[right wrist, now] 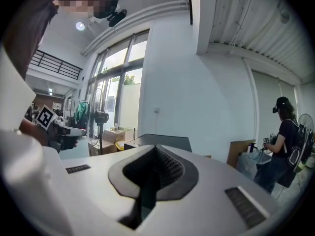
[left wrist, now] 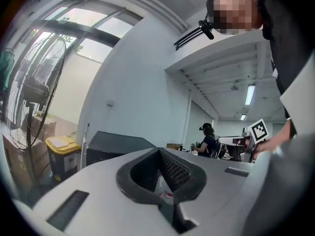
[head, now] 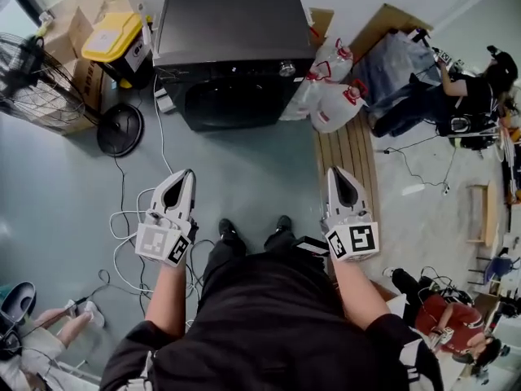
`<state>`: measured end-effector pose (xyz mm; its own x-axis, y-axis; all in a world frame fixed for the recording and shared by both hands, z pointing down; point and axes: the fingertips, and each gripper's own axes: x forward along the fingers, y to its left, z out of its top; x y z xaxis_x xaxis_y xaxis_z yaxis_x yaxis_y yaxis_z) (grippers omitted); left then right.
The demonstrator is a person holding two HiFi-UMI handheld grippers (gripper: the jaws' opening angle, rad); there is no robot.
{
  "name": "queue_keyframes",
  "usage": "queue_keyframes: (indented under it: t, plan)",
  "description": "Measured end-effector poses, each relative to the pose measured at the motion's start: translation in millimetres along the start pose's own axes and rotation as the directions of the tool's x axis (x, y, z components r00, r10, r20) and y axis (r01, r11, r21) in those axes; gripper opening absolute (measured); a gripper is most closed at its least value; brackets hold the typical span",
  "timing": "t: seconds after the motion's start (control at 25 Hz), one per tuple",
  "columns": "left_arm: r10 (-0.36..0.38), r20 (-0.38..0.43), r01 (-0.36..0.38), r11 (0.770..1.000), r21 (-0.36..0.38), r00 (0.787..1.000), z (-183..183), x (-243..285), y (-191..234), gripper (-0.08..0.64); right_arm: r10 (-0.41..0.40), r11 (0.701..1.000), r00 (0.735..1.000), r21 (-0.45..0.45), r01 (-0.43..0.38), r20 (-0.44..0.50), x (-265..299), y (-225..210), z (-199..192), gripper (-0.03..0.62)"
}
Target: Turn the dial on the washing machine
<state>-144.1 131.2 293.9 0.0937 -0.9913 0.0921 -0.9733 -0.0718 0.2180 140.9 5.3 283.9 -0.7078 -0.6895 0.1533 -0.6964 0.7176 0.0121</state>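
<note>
- Head view: the washing machine (head: 232, 51) sits against the far wall, dark and square, its door facing us. Its dial (head: 286, 69) is a small silver knob at the right end of the front panel.
- Both tools are well short of it. The left gripper (head: 186, 175) and right gripper (head: 334, 174) are held out level over the grey floor (head: 260, 177), either side of the person's shoes, tips aimed at the machine.
- Left of the machine stand a yellow-lidded bin (head: 114, 37) and a fan (head: 37, 80). White bags (head: 332, 98) lean against its right side, by wooden planks (head: 350, 149).
- Left gripper view: the jaws meet at the tips with nothing clamped between them. The machine is ahead and a little left, with the bin and fan further left.
- Right gripper view: the jaws are pressed together and empty. The machine's dark top shows just above the tips, straight ahead, and a person in a cap (right wrist: 284, 141) stands far right.
</note>
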Motion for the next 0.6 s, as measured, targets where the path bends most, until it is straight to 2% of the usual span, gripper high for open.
queue_keyframes:
  t: [0.2,0.32,0.48,0.6]
  plan:
    - [0.028,0.029,-0.027,0.999,-0.03,0.999,15.1,7.0,-35.3,0.014,0.079,0.997,0.996,0.015,-0.079,0.031,-3.1,-12.4,2.9,0.021]
    - [0.01,0.054,-0.011,1.0,0.01,0.999,29.0,24.2,-63.6,0.014,0.111,0.993,0.992,0.031,-0.113,0.065,-4.4,-23.2,7.8,0.021]
    - [0.007,0.06,-0.009,0.999,0.042,0.998,42.4,41.2,-81.2,0.014,0.19,0.982,0.98,0.003,-0.191,0.059,0.7,-30.6,3.9,0.021]
    - [0.005,0.041,-0.005,1.0,0.017,0.999,34.7,49.2,-85.7,0.014,0.216,0.976,0.975,-0.011,-0.215,0.058,4.5,-33.8,0.8,0.021]
